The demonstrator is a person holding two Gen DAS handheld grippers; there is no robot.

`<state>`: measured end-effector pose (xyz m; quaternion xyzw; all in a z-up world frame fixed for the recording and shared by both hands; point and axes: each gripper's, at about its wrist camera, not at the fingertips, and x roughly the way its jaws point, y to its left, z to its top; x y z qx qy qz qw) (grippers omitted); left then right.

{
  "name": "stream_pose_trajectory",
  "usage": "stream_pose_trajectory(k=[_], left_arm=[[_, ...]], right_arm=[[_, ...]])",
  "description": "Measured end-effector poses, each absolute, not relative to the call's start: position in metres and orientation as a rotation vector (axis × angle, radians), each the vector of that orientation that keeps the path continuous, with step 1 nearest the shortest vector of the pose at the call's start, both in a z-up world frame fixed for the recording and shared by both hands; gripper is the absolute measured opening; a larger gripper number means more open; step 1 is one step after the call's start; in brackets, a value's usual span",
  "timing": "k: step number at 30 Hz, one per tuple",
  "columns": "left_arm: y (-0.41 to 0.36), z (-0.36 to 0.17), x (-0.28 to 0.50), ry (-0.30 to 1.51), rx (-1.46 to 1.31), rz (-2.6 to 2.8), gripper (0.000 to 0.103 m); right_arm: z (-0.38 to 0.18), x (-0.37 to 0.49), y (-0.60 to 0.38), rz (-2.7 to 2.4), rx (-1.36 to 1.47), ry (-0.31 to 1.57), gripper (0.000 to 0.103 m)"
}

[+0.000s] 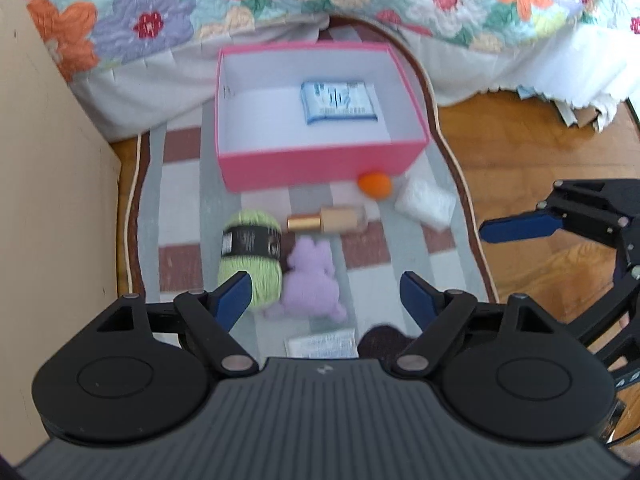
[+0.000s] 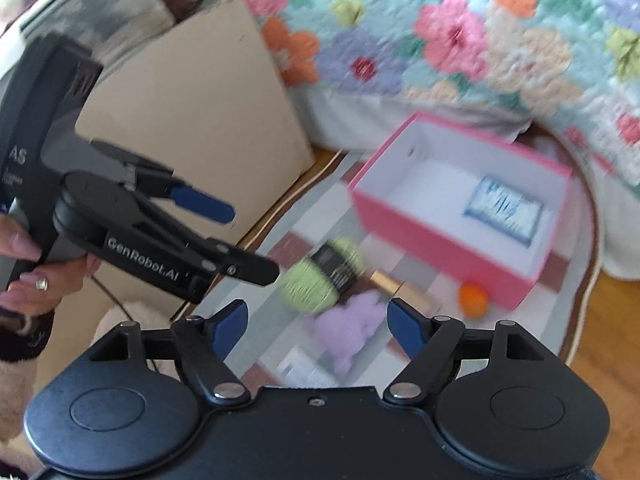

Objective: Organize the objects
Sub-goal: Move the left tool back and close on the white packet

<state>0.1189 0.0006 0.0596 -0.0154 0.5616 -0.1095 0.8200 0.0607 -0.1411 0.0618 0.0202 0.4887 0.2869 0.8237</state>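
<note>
One pink box (image 1: pixel 320 168) with a white inside stands on a checked rug (image 1: pixel 180 184), far from the cameras and close to a bed covered by a floral quilt (image 1: pixel 160 12). Inside it lies one blue-and-white packet (image 1: pixel 339 102). On the rug in front of the box lie one green yarn skein (image 1: pixel 248 256) with a dark band, one lilac plush toy (image 1: pixel 312 284) just right of it, one gold-capped bottle (image 1: pixel 326 220) lying on its side beyond the toy, and one orange ball (image 1: pixel 374 185) touching the box's near right corner.

The left gripper (image 1: pixel 326 294) hangs over the rug with its jaws apart and nothing between them; the right gripper (image 2: pixel 316 326) is likewise spread and empty.

A white printed packet (image 1: pixel 320 343) and a dark object (image 1: pixel 380 338) at the near edge are half hidden behind the left gripper's body, and the dark one cannot be identified. Both views are blurred.

Only the left wrist view shows one white wrapped pack (image 1: pixel 426 202) right of the ball. Only the right wrist view shows the hand (image 2: pixel 28 276), with a ring, gripping the left tool's handle. A beige cardboard panel (image 2: pixel 192 108) stands at the left.
</note>
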Motion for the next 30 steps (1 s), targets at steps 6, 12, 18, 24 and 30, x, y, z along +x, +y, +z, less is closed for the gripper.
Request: stream_pose_trajectory(k=[6,12,18,24,30], left_arm=[[0.005,0.028,0.102,1.268,-0.068,-0.242,0.081],[0.009,-0.019,0.099,1.354,-0.151,-0.272,0.081],[0.016,-0.071,0.107,1.431,-0.213,-0.197,0.081],[0.024,-0.114,0.116,1.461,-0.234,-0.158,0.081],[0.022,-0.149,0.118,1.502,-0.274,-0.154,0.08]], right_arm=[[0.027,0.04,-0.132,0.653,0.098,1.113,0.081],[-0.032,0.043,-0.131,0.627,0.262,1.244,0.081],[-0.091,0.052,-0.122,0.571,0.377,1.361,0.081],[-0.132,0.062,-0.105,0.522,0.388,1.386,0.081],[-0.159,0.064,-0.091,0.489,0.335,1.411,0.081]])
